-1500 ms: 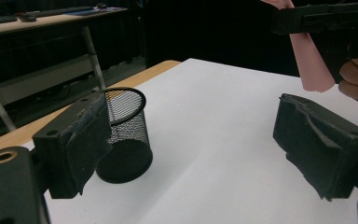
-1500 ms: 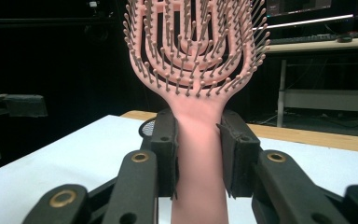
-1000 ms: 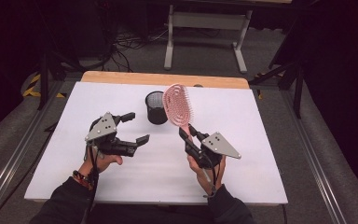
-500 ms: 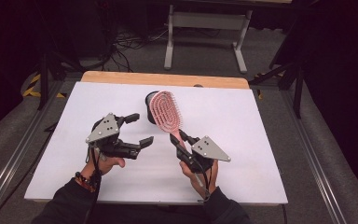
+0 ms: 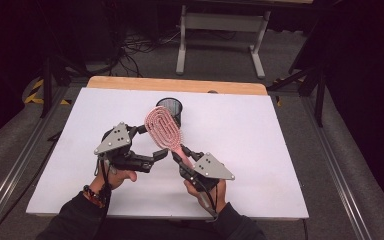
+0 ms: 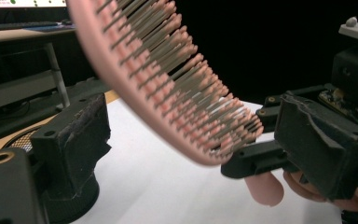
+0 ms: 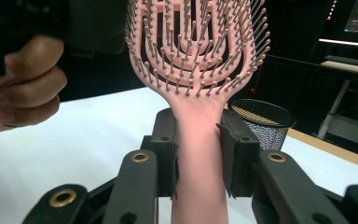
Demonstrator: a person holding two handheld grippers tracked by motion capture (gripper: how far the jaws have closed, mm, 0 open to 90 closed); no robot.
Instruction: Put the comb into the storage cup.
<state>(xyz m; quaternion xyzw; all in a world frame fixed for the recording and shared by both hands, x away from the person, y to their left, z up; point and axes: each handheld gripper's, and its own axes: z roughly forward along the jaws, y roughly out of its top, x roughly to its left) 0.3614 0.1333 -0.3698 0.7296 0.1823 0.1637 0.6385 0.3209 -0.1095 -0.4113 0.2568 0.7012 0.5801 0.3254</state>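
A pink hairbrush [image 5: 164, 126] is held up over the white table top [image 5: 280, 150], bristles facing right. My right gripper [image 5: 182, 157] is shut on its handle [image 7: 198, 154], with the head [image 7: 196, 42] rising above the jaws. My left gripper [image 5: 152, 143] is open, one jaw on each side of the brush head [image 6: 168, 88]; I cannot tell whether they touch it. In the left gripper view the right gripper's jaw [image 6: 254, 161] clamps the handle just beyond the head. A black mesh cup [image 5: 170, 106] stands upright behind the brush.
The mesh cup [image 7: 261, 123] stands near the table's wooden back edge [image 5: 180, 85]. A hand [image 7: 18, 84] holding the left gripper is close at the left of the right gripper view. A grey metal stand [image 5: 220, 30] and cables lie on the floor beyond the table.
My right gripper has carried the brush left and nearer the person, tilting its head over between the left gripper's open jaws. The left gripper has barely shifted.
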